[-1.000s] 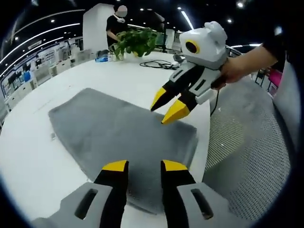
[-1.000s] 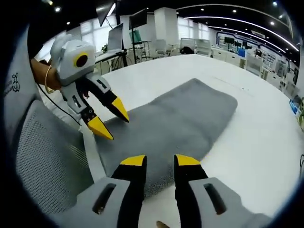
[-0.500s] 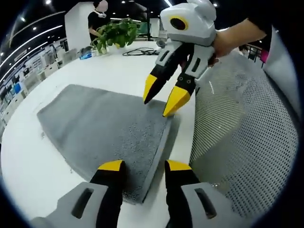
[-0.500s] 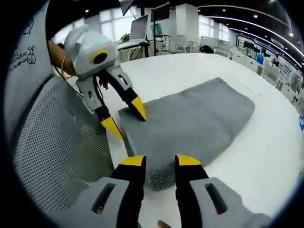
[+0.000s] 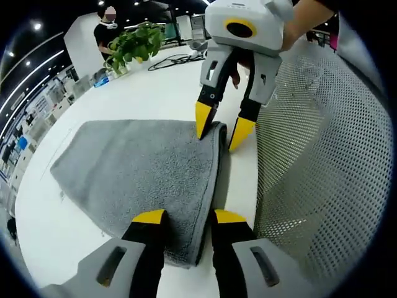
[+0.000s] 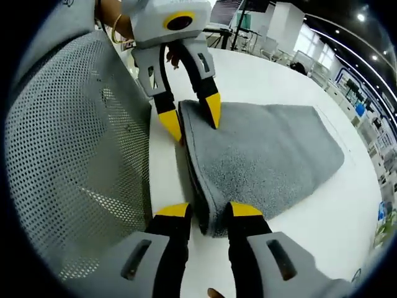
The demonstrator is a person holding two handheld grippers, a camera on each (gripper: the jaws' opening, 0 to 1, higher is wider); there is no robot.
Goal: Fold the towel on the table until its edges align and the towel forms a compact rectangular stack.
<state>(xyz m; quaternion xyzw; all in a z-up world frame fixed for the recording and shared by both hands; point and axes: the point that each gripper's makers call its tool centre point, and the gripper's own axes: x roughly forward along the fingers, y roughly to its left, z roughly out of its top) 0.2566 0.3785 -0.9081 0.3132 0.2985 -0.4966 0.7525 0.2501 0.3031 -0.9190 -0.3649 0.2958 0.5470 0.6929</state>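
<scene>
I am straddling the near edge of the grey towel (image 5: 142, 167) with my left gripper (image 5: 182, 216), jaws spread either side of its thick fold, not yet pinching. I judge this is lining up to lift that edge. Further along the same edge my right gripper (image 5: 218, 128) is standing likewise, spread astride the corner. The towel is lying flat on the white table (image 5: 155, 87), beside a mesh chair back (image 5: 316, 155). Whether any tip is touching cloth is hard to tell.
</scene>
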